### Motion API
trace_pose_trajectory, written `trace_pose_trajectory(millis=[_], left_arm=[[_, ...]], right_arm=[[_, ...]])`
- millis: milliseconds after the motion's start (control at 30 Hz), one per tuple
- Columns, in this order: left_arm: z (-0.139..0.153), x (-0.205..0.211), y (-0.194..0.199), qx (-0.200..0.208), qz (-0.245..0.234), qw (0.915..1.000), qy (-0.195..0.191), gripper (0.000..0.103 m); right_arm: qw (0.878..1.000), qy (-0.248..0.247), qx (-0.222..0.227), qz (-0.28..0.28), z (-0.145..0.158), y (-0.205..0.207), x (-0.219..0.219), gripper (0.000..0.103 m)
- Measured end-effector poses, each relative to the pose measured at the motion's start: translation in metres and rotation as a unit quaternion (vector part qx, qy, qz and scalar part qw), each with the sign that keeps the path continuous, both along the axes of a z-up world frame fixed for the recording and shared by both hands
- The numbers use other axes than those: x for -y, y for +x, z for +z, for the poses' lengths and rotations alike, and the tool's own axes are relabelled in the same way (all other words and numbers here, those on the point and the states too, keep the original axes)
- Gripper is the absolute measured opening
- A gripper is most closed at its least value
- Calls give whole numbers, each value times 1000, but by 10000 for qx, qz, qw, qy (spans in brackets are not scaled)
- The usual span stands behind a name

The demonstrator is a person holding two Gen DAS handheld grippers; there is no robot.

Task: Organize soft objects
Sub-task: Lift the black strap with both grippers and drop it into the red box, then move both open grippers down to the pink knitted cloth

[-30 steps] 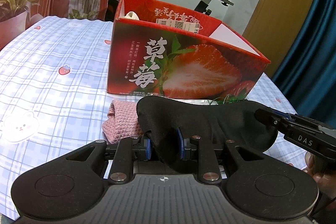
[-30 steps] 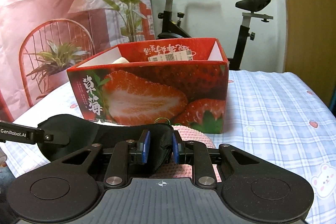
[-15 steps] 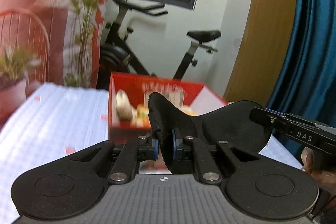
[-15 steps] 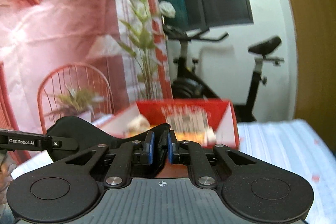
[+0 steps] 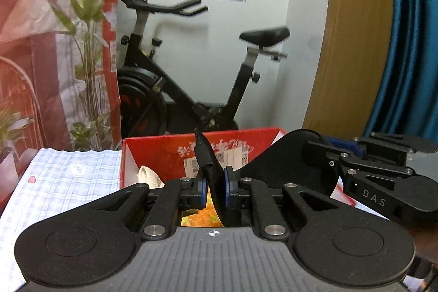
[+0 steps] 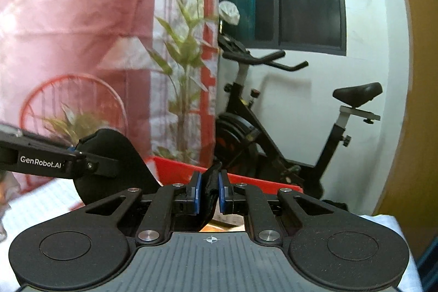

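Lettering first: from my left wrist camera I read "DAS" on the side of the right gripper (image 5: 353, 152), and blurred Chinese print with a white barcode label on the inner wall of the red cardboard box (image 5: 164, 149). My left gripper (image 5: 214, 189) has its blue-padded fingers (image 5: 202, 190) clamped on one end of the black, flat, curved fabric piece (image 5: 287, 163), which spans across to the right gripper, above the open box. The box sits on the counter (image 5: 54, 182) with its blue-checked cloth.

From my right wrist camera, "GenRobot.AI" shows on the left gripper (image 6: 74, 152). My right gripper (image 6: 209, 193) pinches the fabric's other end (image 6: 109, 155) tight, over the box's red rim (image 6: 260, 181).
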State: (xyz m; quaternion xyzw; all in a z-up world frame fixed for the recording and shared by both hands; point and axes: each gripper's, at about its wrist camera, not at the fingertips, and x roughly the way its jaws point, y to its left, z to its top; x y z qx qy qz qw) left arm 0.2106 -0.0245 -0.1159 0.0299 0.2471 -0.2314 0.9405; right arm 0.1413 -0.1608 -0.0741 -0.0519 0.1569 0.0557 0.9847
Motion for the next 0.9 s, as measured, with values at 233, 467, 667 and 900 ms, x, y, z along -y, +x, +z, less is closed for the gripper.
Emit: trace_pose_trajectory(millis=[233,467,667,900], left_arm=[[-35,10,33,-1104,50,9939,-26,13],[-54,17,61,-1770,7,9839,256,13],[-61,25,57,-1925,-130,9806,357,13],[-46,21,46,-1485,-135,9882,353,75]], right_arm=[[9982,-144,-555,-191,-34,28,4,11],[9888,302,-1412,-372,-65,49,9,11],[9846,538,-1603,-440,-73,54,15,11],[9854,555,-1514,-539,-69,47,23,26]])
